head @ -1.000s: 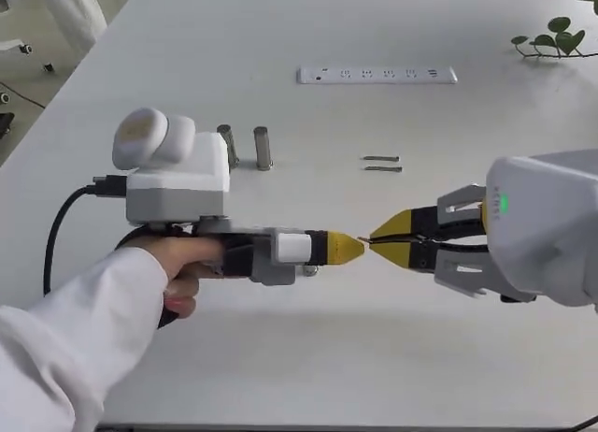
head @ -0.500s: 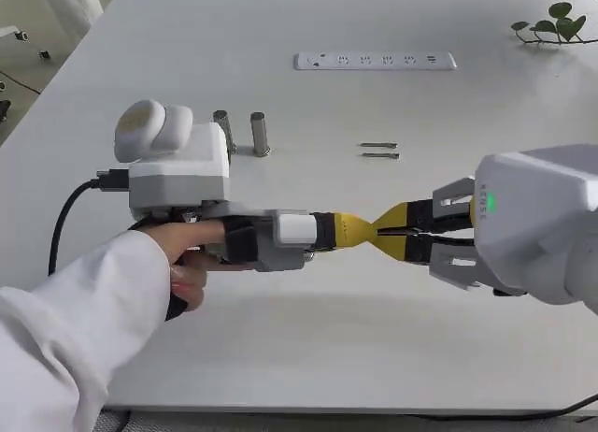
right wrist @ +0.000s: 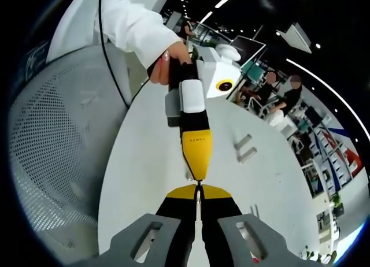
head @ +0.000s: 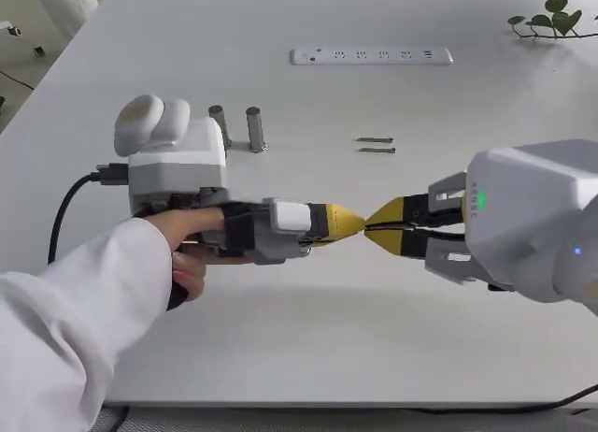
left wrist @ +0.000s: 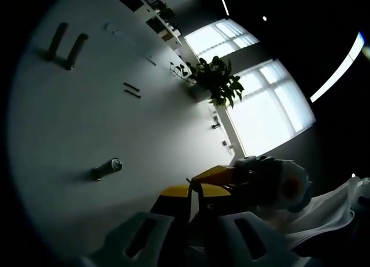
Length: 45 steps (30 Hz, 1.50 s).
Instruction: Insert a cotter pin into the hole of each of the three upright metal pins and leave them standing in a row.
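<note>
cotter pins point(head: 374, 140) lie unused, two on the counter point(head: 308, 348) right of two upright metal pins point(head: 253, 129) with no hole filled yet, i judge; left gripper point(head: 353, 223) jaws pressed together, right gripper point(head: 372, 232) jaws apparently pinching a third cotter pin point(right wrist: 198, 190).

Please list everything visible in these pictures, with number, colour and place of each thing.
metal pins: three, grey; two upright together at far left, one on the table nearer the person
cotter pins: two, dark, lying parallel mid-table
third cotter pin: one, thin, apparently pinched at the tips of the right gripper
power strip: one, white, far side
plant: one, green, far right corner
table: one, white
cable: one, black, left edge
left gripper: one, white with yellow jaws, shut, tip to tip with the right
right gripper: one, same colours, shut
hand: one, white sleeve, holding the left gripper
</note>
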{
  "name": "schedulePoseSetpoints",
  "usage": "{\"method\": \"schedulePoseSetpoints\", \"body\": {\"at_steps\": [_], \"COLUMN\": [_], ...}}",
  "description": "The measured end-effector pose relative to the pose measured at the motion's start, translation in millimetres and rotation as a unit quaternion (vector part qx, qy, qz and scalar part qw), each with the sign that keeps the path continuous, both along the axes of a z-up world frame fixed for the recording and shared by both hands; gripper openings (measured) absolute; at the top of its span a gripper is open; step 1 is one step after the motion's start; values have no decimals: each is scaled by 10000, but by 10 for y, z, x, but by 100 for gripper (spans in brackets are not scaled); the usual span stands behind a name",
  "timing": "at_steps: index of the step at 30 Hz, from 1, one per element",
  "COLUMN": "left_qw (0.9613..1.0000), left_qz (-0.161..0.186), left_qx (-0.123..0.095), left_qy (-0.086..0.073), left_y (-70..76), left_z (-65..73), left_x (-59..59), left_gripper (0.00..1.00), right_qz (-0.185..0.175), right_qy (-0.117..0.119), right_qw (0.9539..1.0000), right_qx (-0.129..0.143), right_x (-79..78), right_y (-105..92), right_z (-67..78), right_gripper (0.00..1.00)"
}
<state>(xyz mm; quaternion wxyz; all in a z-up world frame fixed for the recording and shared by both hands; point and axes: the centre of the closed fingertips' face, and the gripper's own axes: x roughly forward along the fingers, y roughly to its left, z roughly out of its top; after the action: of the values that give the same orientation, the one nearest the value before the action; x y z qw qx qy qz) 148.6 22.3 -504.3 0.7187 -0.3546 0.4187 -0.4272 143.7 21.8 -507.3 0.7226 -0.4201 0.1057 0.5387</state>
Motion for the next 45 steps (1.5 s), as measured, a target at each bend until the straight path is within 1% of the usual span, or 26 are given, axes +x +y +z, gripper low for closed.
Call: {"method": "schedulePoseSetpoints", "body": {"at_steps": [5, 6, 11, 13, 14, 15, 19, 24, 26, 27, 30, 32, 35, 38, 40, 42, 43, 44, 45], "left_qw": [9999, 9998, 9997, 9998, 9997, 9996, 9996, 9994, 9994, 9994, 9994, 9993, 9993, 9992, 9991, 9991, 9991, 9991, 9992], "left_qz": [17, -1, 16, -17, -5, -2, -47, -139, -175, -185, -177, -198, -209, -243, -243, -258, -266, -263, -258], "left_qx": [14, -13, -46, -60, -64, -58, 23, 167, 219, 228, 221, 258, 271, 308, 309, 315, 323, 323, 316], "left_qy": [146, 179, 241, 203, 245, 276, 292, 265, 206, 189, 202, 165, 138, 117, 125, 90, 32, 32, 24], "left_y": [3, 0, 4, 8, 9, 10, 8, 2, 3, 5, 13, 12, 14, 16, 23, 31, 36, 39, 42], "left_z": [-28, -26, -19, -11, -11, -14, -32, -60, -62, -64, -63, -66, -67, -78, -73, -64, -56, -55, -52], "left_x": [3, -3, -1, -4, -6, -8, -17, -42, -50, -53, -54, -61, -65, -78, -82, -86, -85, -85, -81], "left_gripper": [5, 4, 2, 2, 2, 1, 1, 0, 0, 0, 0, 0, 0, 0, 0, 0, 0, 0, 0], "right_qz": [62, 83, 112, 132, 139, 149, 198, 239, 244, 244, 217, 218, 228, 193, 227, 222, 217, 213, 241], "right_qy": [-65, -80, -117, -133, -132, -133, -169, -156, -149, -134, -91, -61, -78, 35, -11, -7, -6, 10, -24], "right_qw": [9999, 9999, 9998, 9998, 9998, 9997, 9995, 9994, 9994, 9994, 9996, 9997, 9996, 9997, 9996, 9997, 9997, 9997, 9997], "right_qx": [-51, -74, -99, -90, -98, -105, -166, -206, -202, -190, -122, -126, -139, -131, -140, -121, -98, -85, -96], "right_x": [-5, -7, -5, -9, -10, -11, -23, -44, -49, -50, -50, -54, -57, -70, -75, -81, -77, -78, -73], "right_y": [19, 23, 28, 32, 31, 32, 32, 31, 32, 34, 37, 38, 41, 43, 51, 57, 63, 65, 70], "right_z": [5, 3, 9, 18, 18, 19, 10, -19, -24, -25, -23, -31, -33, -46, -40, -35, -27, -25, -21], "right_gripper": [0, 0, 0, 0, 0, 0, 0, 0, 0, 0, 0, 0, 0, 0, 0, 0, 0, 0, 0]}}
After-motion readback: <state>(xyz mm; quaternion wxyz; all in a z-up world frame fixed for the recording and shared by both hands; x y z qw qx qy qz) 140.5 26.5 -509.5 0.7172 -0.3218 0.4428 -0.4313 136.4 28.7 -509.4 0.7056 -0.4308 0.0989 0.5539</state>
